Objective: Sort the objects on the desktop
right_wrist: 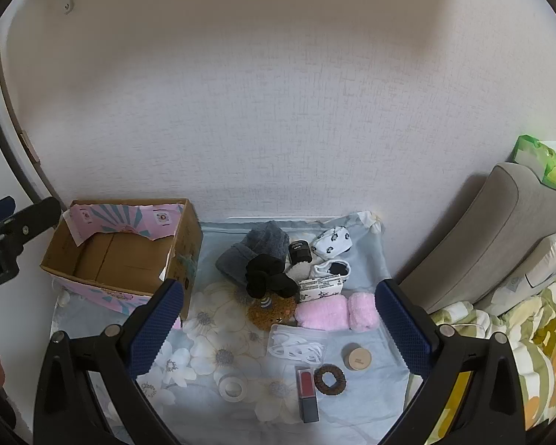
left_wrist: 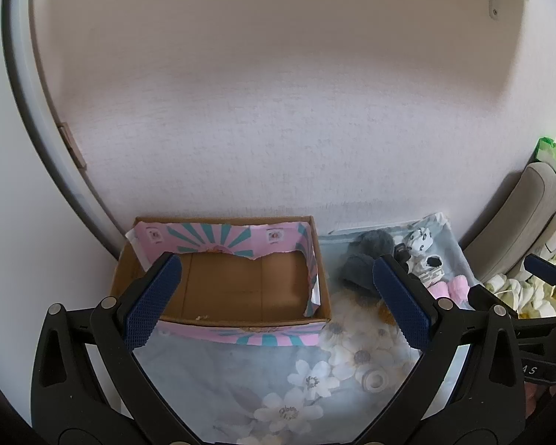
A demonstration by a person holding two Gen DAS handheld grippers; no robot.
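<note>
Both fingers of my left gripper are standing wide apart, gripping nothing, and I'm looking down into the bare box. On the right view, my right gripper is gaping wide too, empty, hovering over the clutter: socks, tape, lipstick.
</note>
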